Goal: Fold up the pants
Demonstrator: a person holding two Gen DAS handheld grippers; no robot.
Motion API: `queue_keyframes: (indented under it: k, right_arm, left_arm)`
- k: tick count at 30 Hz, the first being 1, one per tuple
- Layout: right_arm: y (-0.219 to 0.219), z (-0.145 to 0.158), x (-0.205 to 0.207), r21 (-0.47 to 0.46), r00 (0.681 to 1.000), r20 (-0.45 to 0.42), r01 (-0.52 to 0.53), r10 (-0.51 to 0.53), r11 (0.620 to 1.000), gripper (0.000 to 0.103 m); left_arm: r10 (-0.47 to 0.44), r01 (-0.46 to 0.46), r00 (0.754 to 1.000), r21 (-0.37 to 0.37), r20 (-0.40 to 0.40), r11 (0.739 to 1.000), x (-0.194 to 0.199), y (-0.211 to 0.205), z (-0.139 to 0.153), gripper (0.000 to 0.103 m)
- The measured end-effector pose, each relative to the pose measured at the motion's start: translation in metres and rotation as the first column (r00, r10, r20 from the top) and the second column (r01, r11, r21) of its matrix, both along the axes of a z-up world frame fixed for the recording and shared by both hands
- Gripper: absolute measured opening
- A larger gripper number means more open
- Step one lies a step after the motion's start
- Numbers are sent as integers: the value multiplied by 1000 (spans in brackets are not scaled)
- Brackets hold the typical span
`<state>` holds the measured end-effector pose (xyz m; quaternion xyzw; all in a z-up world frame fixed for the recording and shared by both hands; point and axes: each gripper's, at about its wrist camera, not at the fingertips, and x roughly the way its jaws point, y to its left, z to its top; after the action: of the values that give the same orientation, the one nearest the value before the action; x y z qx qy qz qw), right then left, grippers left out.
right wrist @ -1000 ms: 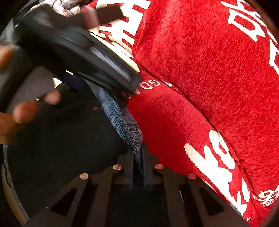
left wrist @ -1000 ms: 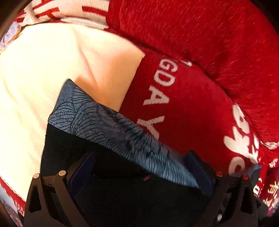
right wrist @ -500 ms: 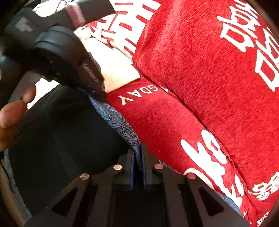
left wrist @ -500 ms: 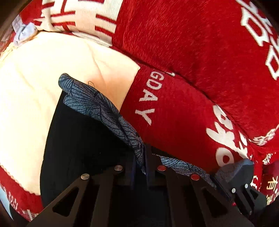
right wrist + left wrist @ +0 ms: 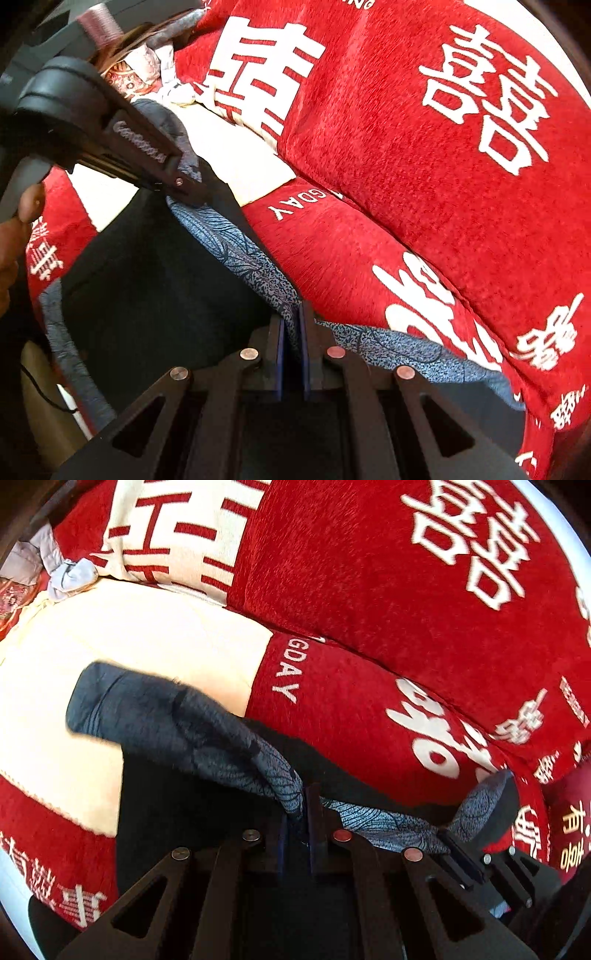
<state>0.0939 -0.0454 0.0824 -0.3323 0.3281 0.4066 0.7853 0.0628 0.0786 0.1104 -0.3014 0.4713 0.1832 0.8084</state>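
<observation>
The pants (image 5: 207, 734) are blue-grey with a fine leaf print and a dark inner side (image 5: 177, 805); they lie on a red and cream sofa cover. My left gripper (image 5: 304, 797) is shut on the printed edge of the pants. My right gripper (image 5: 297, 314) is shut on the same printed edge (image 5: 236, 243) further along. The right gripper also shows in the left wrist view (image 5: 454, 838) at the lower right, and the left gripper in the right wrist view (image 5: 199, 194) at the upper left. The edge runs taut between them.
A red sofa back cushion with white characters (image 5: 424, 590) rises behind the seat. The seat cover (image 5: 147, 642) is cream at the left and red at the right. Crumpled pale clothes (image 5: 62, 576) lie at the far left. A hand (image 5: 14, 236) holds the left gripper.
The left gripper has shut on the printed edge, which it did not hold a second ago. Both grippers have pulled back and apart, lifting and stretching the edge.
</observation>
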Motion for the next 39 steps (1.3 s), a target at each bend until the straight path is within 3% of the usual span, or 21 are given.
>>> queue_keyframes:
  k: [9,14,19,22,26,28,30,32,35,39]
  right_arm:
    - [-30,25,-66,32,1000,10,5,-5,999,8]
    - [-42,-11,-108,-14,998,-58,9,-10,1000,8]
    - [-43,-63,-135,-113,997,-78,22,-31,993,8]
    - [-47,-66,-137,-106,996,-77,47,-55,993,8]
    - [-56,-47,-127,-89,984,-168,48,-62,995,17]
    - [-63,-29,-124,-35,981,-186,55,-61,998,23]
    - [-67,-11,-112,33,973,-216,93,-84,995,49]
    - [-66,1,-98,101,965,-237,140,-113,985,64]
    - [-48,-2,-80,99,957,-239,195,-167,976,64]
    - [-34,-45,-70,-68,923,-251,285,-292,956,64]
  left_arm:
    - [-44,48,996,-42,84,998,-87,-32,7,10]
    - [-63,66,997,-94,40,993,-125,-38,-37,10]
    - [-42,30,998,-238,-46,971,-150,-33,-103,11]
    - [-20,14,1000,-272,-18,962,-157,-28,-106,16]
    - [-13,3,999,-238,-43,971,-169,-26,-96,45]
    - [7,-13,999,-216,-31,976,-183,-22,-88,46]
    - [24,-29,999,-210,-26,977,-192,-16,-85,46]
    - [44,-49,999,-194,-30,980,-196,-9,-84,46]
    - [60,-62,998,-190,-21,980,-185,-4,-81,46]
    - [5,-2,1000,-157,18,988,-156,-16,-72,46]
